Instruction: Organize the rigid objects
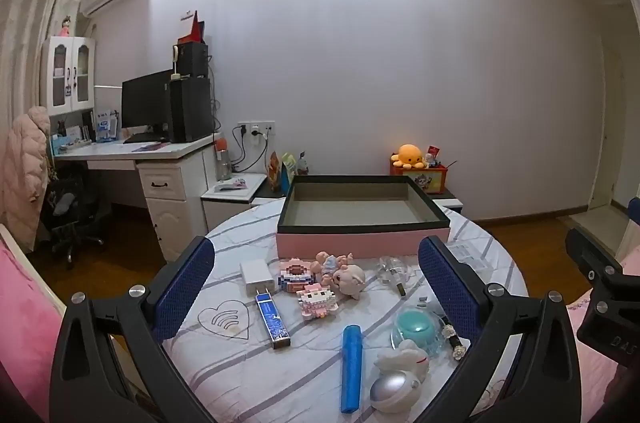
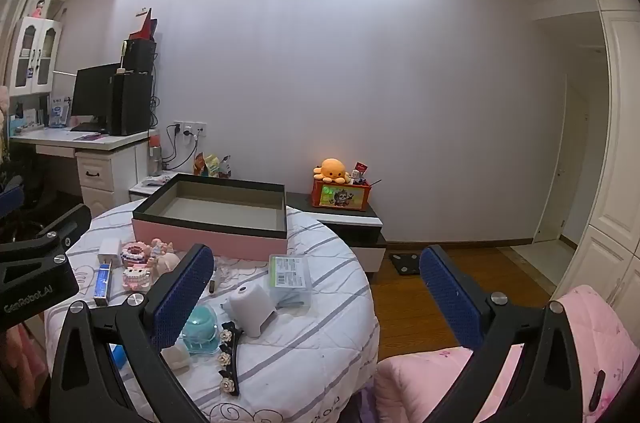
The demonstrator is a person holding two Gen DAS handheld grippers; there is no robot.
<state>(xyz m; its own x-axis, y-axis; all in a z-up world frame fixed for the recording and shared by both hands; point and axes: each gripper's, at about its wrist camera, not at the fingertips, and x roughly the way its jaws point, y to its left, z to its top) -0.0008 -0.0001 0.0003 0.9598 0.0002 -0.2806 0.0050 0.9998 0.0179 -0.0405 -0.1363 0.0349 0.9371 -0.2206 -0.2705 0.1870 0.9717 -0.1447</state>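
Both the left gripper (image 1: 316,287) and right gripper (image 2: 316,291) hover wide apart, holding nothing. Small toys, a blue cylindrical tube (image 1: 351,369) and a white charger plug (image 1: 256,273) lie scattered on the round striped-cloth table (image 1: 240,363). Beyond them sits the empty pink rectangular box with a black rim (image 1: 362,241).

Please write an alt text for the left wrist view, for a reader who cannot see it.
Open left tongs hover above a round table in a bedroom, holding nothing. Before them lie a white charger, a blue tube, brick-built toys and a teal jar; behind these stands an empty pink box with a black rim.
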